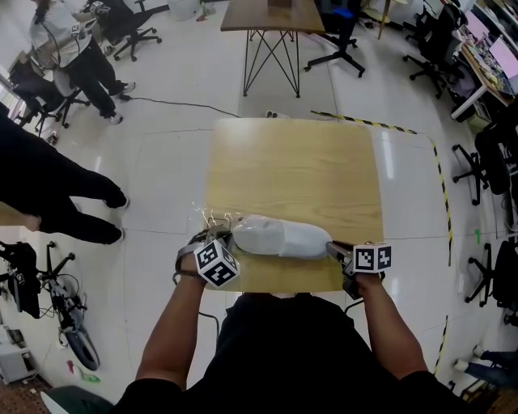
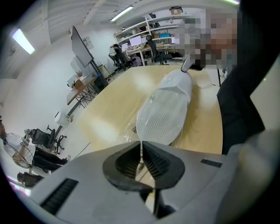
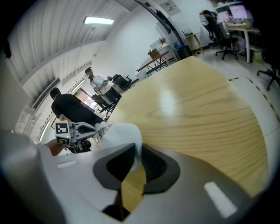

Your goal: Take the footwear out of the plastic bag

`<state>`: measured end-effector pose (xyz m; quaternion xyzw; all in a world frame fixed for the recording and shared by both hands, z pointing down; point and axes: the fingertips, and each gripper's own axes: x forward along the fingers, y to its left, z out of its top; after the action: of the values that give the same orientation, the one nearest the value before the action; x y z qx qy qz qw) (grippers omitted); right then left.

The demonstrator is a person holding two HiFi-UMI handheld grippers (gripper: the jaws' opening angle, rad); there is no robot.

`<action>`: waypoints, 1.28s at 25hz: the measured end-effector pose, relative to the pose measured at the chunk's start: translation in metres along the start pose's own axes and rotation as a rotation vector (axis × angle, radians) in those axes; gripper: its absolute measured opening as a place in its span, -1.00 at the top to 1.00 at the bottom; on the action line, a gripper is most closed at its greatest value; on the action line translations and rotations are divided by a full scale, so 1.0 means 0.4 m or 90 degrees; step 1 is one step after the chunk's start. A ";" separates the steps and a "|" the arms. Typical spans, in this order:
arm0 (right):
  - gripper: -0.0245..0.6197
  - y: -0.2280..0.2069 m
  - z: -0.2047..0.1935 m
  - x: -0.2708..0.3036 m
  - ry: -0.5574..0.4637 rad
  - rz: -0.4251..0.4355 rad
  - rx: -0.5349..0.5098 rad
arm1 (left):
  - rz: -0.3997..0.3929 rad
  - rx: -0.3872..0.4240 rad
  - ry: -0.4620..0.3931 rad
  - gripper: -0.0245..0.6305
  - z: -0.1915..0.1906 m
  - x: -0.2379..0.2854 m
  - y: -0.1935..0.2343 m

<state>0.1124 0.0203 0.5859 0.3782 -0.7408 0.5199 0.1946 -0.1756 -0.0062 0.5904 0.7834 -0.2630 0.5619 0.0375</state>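
A white shoe lies on its side near the front edge of the wooden table, its ribbed sole facing the left gripper view. Clear plastic bag film bunches at its left end. My left gripper is shut on a thin fold of that film. At the shoe's right end, my right gripper is shut on the shoe's white tip. Whether film lies between pads and shoe there I cannot tell. The left gripper shows beyond the shoe in the right gripper view.
The table's far half is bare wood. Office chairs and another table stand further off on the white floor. Two people stand to the left. A bicycle is parked at lower left.
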 end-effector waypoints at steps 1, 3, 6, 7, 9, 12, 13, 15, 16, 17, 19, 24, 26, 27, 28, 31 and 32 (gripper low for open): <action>0.76 -0.004 0.001 0.002 0.001 -0.002 0.001 | 0.001 0.000 0.001 0.86 -0.002 0.001 0.004; 0.76 -0.013 0.001 0.005 0.003 -0.005 0.006 | 0.004 -0.002 0.003 0.86 -0.006 0.000 0.014; 0.76 -0.022 -0.004 0.003 0.006 -0.010 0.010 | 0.010 -0.003 0.008 0.86 -0.014 -0.006 0.023; 0.76 -0.025 -0.006 0.002 0.007 -0.011 0.011 | 0.011 -0.002 0.010 0.86 -0.016 -0.006 0.024; 0.76 -0.029 -0.007 0.002 0.008 -0.012 0.013 | 0.013 0.000 0.012 0.86 -0.020 -0.005 0.028; 0.76 -0.032 -0.008 0.006 0.008 -0.011 0.015 | 0.017 0.000 0.017 0.86 -0.032 -0.003 0.035; 0.76 -0.033 -0.010 0.007 0.009 -0.011 0.015 | 0.018 0.000 0.018 0.86 -0.036 -0.003 0.036; 0.76 -0.036 -0.013 0.006 0.009 -0.010 0.017 | 0.019 -0.002 0.020 0.86 -0.041 -0.003 0.036; 0.76 -0.037 -0.014 0.006 0.010 -0.011 0.017 | 0.020 -0.004 0.021 0.86 -0.042 -0.003 0.037; 0.76 -0.037 -0.014 0.005 0.011 -0.011 0.017 | 0.021 -0.005 0.022 0.86 -0.042 -0.004 0.039; 0.76 -0.037 -0.012 0.005 0.011 -0.011 0.015 | 0.023 -0.007 0.023 0.86 -0.043 -0.004 0.043; 0.76 -0.034 -0.012 0.007 0.011 -0.013 0.012 | 0.025 -0.009 0.026 0.86 -0.054 -0.004 0.050; 0.76 -0.035 -0.013 0.007 0.013 -0.016 0.008 | 0.026 -0.009 0.028 0.86 -0.061 -0.004 0.051; 0.76 -0.037 -0.013 0.007 0.014 -0.018 0.004 | 0.027 -0.008 0.029 0.87 -0.063 -0.004 0.052; 0.76 -0.039 -0.011 0.006 0.015 -0.020 0.000 | 0.028 -0.009 0.030 0.87 -0.064 -0.004 0.054; 0.76 -0.041 0.000 0.007 0.017 -0.027 -0.014 | 0.032 -0.009 0.035 0.87 -0.073 -0.007 0.066; 0.76 -0.041 0.001 0.008 0.019 -0.030 -0.021 | 0.033 -0.008 0.037 0.87 -0.077 -0.008 0.070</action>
<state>0.1228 0.0158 0.5981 0.3850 -0.7370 0.5084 0.2239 -0.2156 -0.0180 0.5923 0.7595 -0.2859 0.5832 0.0355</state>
